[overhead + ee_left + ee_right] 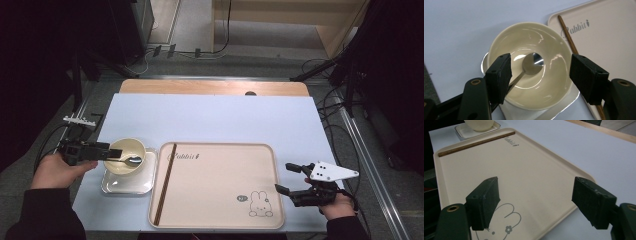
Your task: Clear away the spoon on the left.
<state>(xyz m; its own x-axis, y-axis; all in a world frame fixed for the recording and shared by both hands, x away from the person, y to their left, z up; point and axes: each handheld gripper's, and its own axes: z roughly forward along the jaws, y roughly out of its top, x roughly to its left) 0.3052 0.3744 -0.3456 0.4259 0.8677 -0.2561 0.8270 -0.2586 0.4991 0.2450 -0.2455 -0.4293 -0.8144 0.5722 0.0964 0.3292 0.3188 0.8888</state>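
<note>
High view: the left gripper (111, 153) is hovering at the near-left rim of the cream bowl (128, 155), which is sitting on a small square dish (127, 184) on the counter (215, 115), just left of the beige tray (220, 185). A metal spoon (127, 160) is lying in the bowl, its head toward the tray and its handle running back toward the left hand (52, 170). A brown chopstick (165, 182) is lying along the tray's left edge. The right gripper (290, 180) is waiting off the tray's right edge, well apart from the bowl, so the left is plainly the nearer.

Left gripper view: the fingers (499, 76) are standing wide open, gripping nothing, straddling the bowl (531, 62). The spoon (530, 66) is resting with its head at the bowl's bottom; its handle is slanting down toward the left finger and passing just beside or under it; contact cannot be told. Long axis is running roughly toward the camera, off-centre in the gap; I judge a shift left would be needed before closing.

Right gripper view: the fingers (484, 202) are spread wide, empty, over the tray's (529, 170) rabbit corner; bowl (479, 125) and chopstick (476, 143) are lying far off.
</note>
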